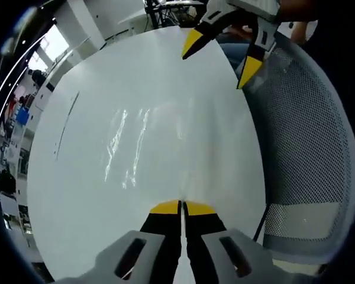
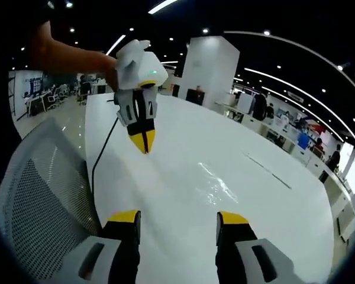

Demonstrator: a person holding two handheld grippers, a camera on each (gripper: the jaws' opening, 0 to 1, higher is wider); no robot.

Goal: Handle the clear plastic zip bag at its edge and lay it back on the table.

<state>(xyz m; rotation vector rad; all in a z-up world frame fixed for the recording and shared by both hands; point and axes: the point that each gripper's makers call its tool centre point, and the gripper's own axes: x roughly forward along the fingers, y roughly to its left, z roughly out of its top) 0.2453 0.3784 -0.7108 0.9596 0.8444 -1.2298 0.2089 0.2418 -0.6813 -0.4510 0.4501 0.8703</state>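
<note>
The clear plastic zip bag point(image 1: 129, 145) lies flat on the white table point(image 1: 183, 89), showing mostly as glints; in the right gripper view the bag point(image 2: 218, 186) sits right of centre. My left gripper point(image 1: 181, 207) is shut, its yellow tips just short of the bag's near edge, and I see nothing between them. Seen from the right gripper view, the left gripper point(image 2: 143, 141) hangs tip-down over the table, left of the bag. My right gripper point(image 2: 177, 220) is open and holds nothing; in the left gripper view the right gripper point(image 1: 220, 57) hovers at the table's far right edge.
A grey mesh chair point(image 1: 302, 148) stands against the table's edge, and the chair point(image 2: 41, 177) also shows beside my right gripper. A black cable point(image 2: 103, 155) runs down the table's edge. A thin dark line point(image 1: 66, 123) crosses the table beyond the bag. Desks and people fill the office behind.
</note>
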